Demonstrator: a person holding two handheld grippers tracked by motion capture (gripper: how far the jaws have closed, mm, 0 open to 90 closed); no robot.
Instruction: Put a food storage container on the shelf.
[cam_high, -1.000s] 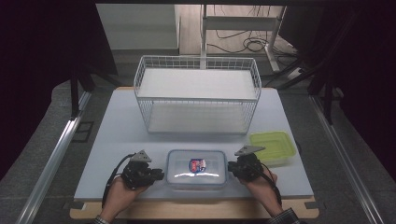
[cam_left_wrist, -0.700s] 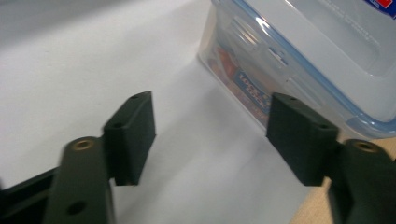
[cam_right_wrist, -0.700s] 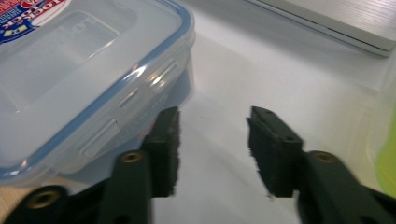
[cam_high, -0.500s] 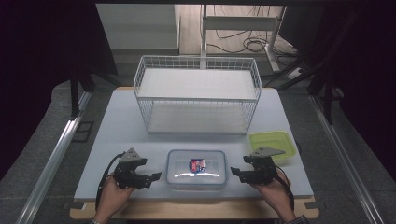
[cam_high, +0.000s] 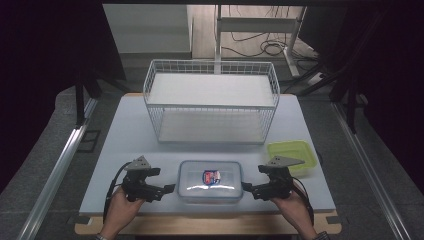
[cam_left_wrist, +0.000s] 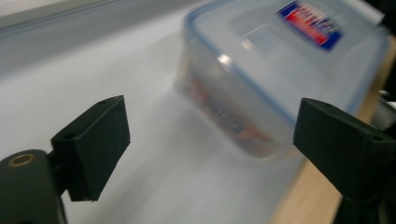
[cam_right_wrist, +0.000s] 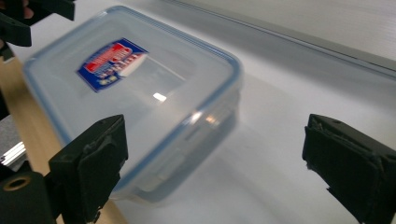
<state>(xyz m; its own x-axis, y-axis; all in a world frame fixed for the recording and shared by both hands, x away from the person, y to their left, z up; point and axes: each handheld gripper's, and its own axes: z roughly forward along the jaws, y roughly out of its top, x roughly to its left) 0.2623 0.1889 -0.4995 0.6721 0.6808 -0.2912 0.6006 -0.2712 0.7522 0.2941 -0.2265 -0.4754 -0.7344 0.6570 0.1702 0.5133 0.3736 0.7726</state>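
Observation:
A clear plastic container (cam_high: 210, 181) with a blue-rimmed lid and a red and blue label rests near the table's front edge. My left gripper (cam_high: 169, 189) points at its left end from just beside it. Its jaws have just been opening and now stand open, pads touching nothing. In the left gripper view the container (cam_left_wrist: 280, 70) lies ahead of my open left gripper (cam_left_wrist: 210, 140). My right gripper (cam_high: 248, 189) faces the box's right end, jaws also just opened and gripping nothing. From my right gripper (cam_right_wrist: 215, 158) the container (cam_right_wrist: 135, 88) sits ahead and left.
A white wire basket (cam_high: 210, 105) stands across the back half of the table (cam_high: 130, 140). A green tray (cam_high: 290, 154) lies at the right, just behind my right hand. The wooden front edge (cam_high: 200, 225) runs close under both hands.
Both grippers have opened and drawn a little outward from the container's ends. The right one also rose slightly. The container has stayed in place.

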